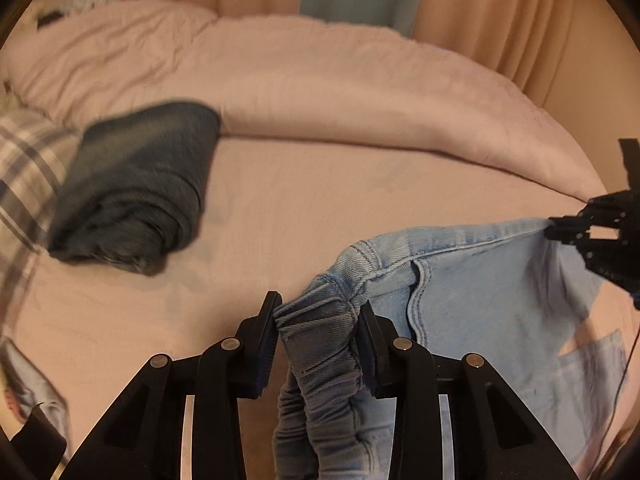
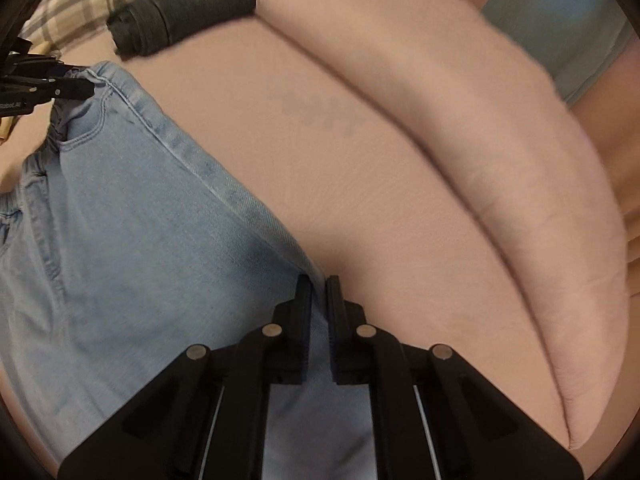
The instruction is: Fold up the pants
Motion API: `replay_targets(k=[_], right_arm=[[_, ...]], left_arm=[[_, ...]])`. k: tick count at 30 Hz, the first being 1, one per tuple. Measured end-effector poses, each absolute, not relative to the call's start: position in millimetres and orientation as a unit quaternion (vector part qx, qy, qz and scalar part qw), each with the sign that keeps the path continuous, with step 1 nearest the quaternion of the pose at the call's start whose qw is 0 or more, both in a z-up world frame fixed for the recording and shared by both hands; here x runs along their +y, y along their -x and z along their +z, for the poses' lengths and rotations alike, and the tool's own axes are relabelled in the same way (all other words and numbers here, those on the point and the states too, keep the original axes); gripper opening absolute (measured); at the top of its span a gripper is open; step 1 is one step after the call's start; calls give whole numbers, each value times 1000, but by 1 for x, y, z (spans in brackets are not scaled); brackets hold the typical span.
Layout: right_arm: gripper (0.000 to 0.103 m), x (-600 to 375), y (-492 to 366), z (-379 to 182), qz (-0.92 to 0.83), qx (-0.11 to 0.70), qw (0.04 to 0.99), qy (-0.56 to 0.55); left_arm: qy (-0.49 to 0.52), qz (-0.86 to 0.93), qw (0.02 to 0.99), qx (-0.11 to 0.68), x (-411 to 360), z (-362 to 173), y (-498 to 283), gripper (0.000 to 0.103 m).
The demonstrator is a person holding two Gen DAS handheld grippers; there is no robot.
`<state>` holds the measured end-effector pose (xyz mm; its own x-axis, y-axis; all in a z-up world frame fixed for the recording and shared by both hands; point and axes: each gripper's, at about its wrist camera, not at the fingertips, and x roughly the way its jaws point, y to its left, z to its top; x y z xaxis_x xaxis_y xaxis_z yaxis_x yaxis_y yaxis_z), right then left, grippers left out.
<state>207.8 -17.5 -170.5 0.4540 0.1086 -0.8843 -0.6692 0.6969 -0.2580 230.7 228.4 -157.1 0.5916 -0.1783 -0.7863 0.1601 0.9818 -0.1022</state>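
Note:
Light blue jeans (image 1: 480, 292) hang stretched between my two grippers above a pink bed sheet (image 1: 280, 208). My left gripper (image 1: 318, 312) is shut on the gathered elastic waistband (image 1: 320, 332). My right gripper (image 2: 319, 288) is shut on the jeans' side edge (image 2: 120, 220). In the left wrist view the right gripper (image 1: 560, 228) shows at the far right, pinching the denim. In the right wrist view the left gripper (image 2: 86, 88) shows at the far left on the waistband. The lower legs of the jeans are out of view.
A folded dark denim garment (image 1: 136, 188) lies on the bed to the left, also in the right wrist view (image 2: 184, 12). A plaid cloth (image 1: 28, 168) lies beside it. A rolled pink duvet (image 1: 320, 92) runs along the far side. Curtains (image 1: 500, 8) hang behind.

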Motion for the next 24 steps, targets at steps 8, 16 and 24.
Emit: replay_targets(k=[8,16,24], right_arm=[[7,-63,-105,-113,224,379,837,324],[7,-97,-58,-87,227,331,847,350],[6,-80,31,-126,276,341,803,403]], left_arm=[[-11,-109,923,370,202,-120,-186,35],[-62,-144,931,331,200,-124,-110,35],[-133,-130,929,321,199,-164,-66,35]])
